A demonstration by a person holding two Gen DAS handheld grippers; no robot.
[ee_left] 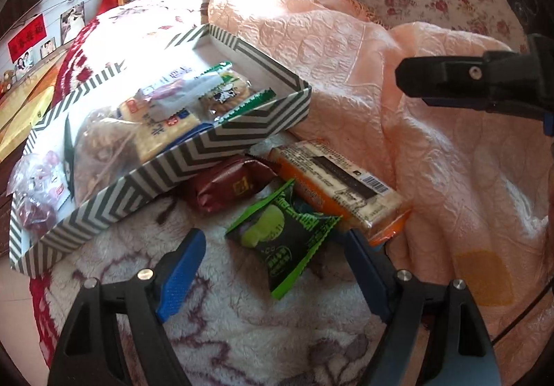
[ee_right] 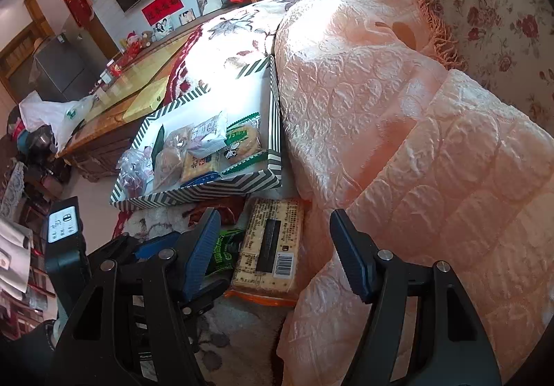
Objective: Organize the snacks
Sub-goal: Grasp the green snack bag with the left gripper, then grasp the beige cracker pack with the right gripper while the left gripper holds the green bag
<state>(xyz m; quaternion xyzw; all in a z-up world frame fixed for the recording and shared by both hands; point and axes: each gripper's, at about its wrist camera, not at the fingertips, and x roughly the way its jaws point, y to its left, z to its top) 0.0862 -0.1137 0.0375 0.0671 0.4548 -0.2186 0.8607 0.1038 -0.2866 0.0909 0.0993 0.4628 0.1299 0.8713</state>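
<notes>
Left gripper [ee_left: 273, 261]: hanging wide open low in the left wrist view, its blue pads flanking the green snack packet [ee_left: 289, 240] but not pressing it; gripping nothing.
Right gripper [ee_right: 277, 247]: standing partly open, empty, its jaws framing the orange cracker pack [ee_right: 268, 247] lying below.
Striped box [ee_left: 214, 157]: sitting centre left, already holding several wrapped snacks.
Red packet [ee_left: 225, 188]: lying just beside the box's near wall.
Peach quilt [ee_left: 398, 81]: filling the right side.
</notes>
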